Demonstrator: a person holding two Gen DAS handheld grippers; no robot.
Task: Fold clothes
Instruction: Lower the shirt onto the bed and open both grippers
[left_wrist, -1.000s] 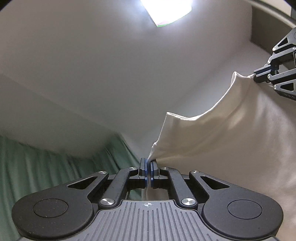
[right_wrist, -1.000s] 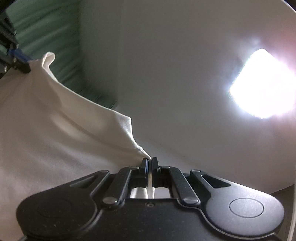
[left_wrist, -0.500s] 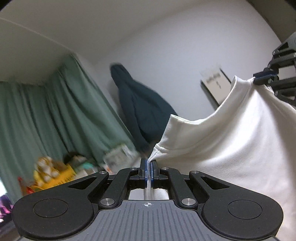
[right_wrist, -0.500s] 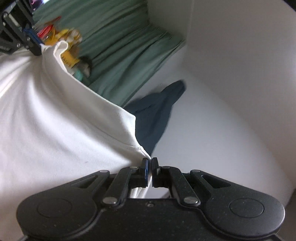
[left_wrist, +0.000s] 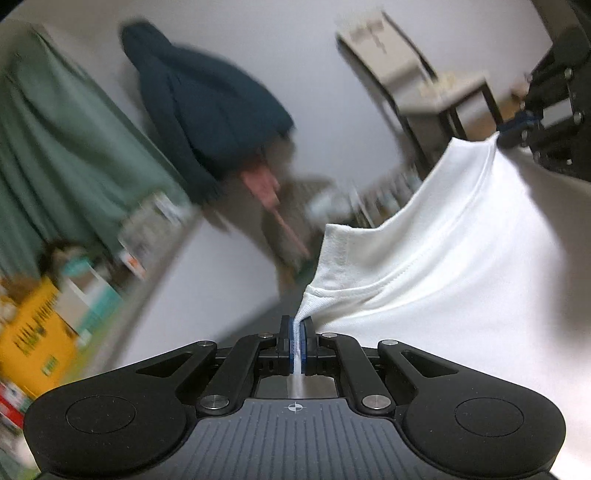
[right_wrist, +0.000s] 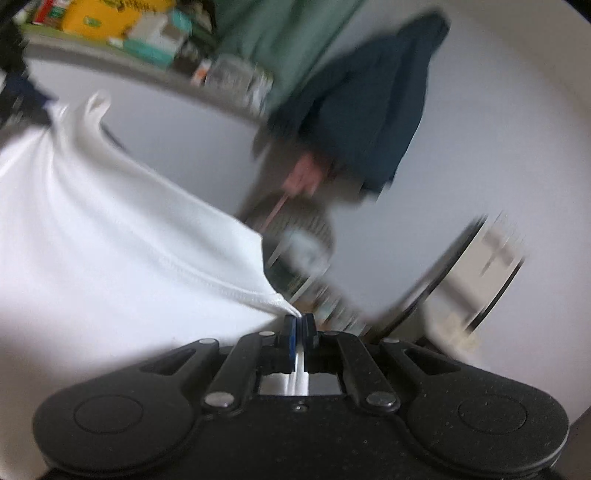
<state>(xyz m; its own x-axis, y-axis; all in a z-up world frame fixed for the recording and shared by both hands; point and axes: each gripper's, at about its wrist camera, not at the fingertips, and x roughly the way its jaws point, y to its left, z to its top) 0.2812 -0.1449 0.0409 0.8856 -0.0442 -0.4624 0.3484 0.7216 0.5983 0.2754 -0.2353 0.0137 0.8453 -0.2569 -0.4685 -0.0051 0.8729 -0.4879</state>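
Green curtain (left_wrist: 55, 155) and a dark blue jacket (left_wrist: 207, 110) hung on the wall at left, background blurred. Left gripper (left_wrist: 297, 334) had its fingers clamped tight on one corner of the white garment (left_wrist: 443, 266); the cloth stretched up and rightward, held in the air, hem sagging between the two grips. Right gripper (right_wrist: 300, 325) fingers were likewise pinched closed on the opposite corner, near a small table (left_wrist: 450, 92) at far right.
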